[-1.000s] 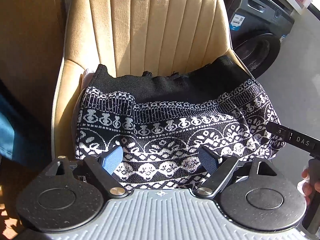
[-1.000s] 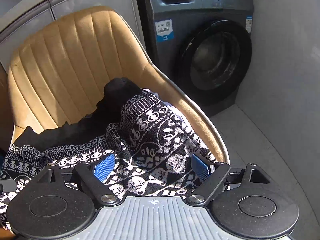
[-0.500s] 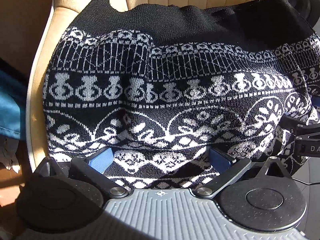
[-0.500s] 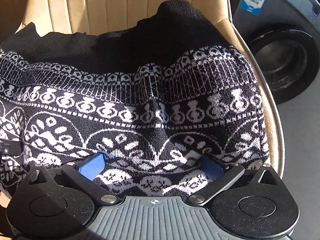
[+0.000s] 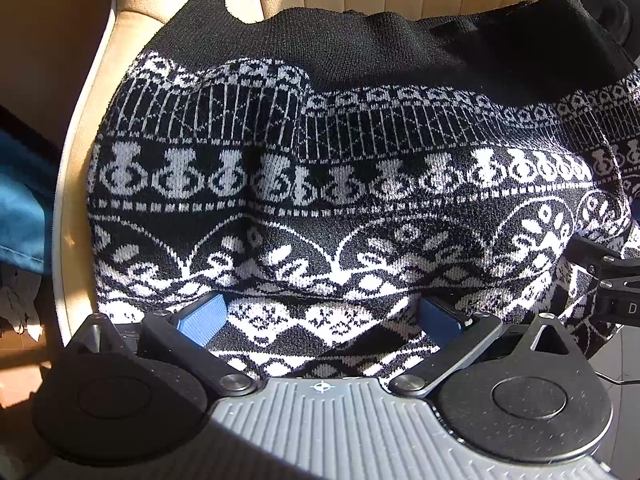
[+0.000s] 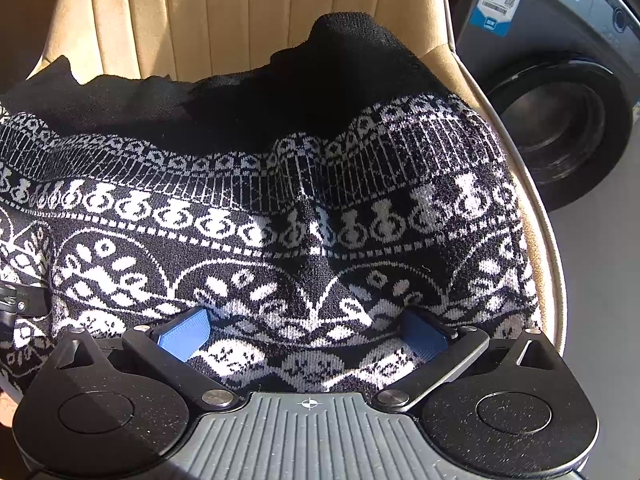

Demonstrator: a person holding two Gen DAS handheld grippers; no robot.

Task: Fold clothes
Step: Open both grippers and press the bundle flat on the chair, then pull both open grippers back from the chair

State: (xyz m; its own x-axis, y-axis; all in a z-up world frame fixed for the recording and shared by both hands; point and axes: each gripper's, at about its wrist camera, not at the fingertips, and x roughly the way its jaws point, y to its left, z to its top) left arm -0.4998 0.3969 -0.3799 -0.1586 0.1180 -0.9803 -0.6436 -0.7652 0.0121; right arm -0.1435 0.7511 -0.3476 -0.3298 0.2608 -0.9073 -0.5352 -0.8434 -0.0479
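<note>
Sweater (image 5: 320,184): lying bunched on the chair (image 5: 80,128), hem hanging off the front edge. I am holding left tool (image 5: 320,316) and right tool (image 6: 302,330) over it; their jaws have just been opening and stand wide, knit between the pads, unpinched. Risk: closing here, I am likely catching several layers, or dragging it off the chair.

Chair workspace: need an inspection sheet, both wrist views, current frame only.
Surface: tan chair, ribbed backrest, seat mostly covered.
Job's things: black-and-white patterned sweater spread across the seat, plain black band toward the backrest, rumpled, not yet folded.
Clutter: blue cloth beside the chair.
Grippers: left gripper open, blue pads apart at the sweater's near edge; right gripper open, likewise, fabric bulging between the pads; whether any pad touches the knit cannot be told.
Cables: thin dark lead at the edge of the left wrist view.
Surroundings: grey washing machine beside the chair, pale floor.
</note>
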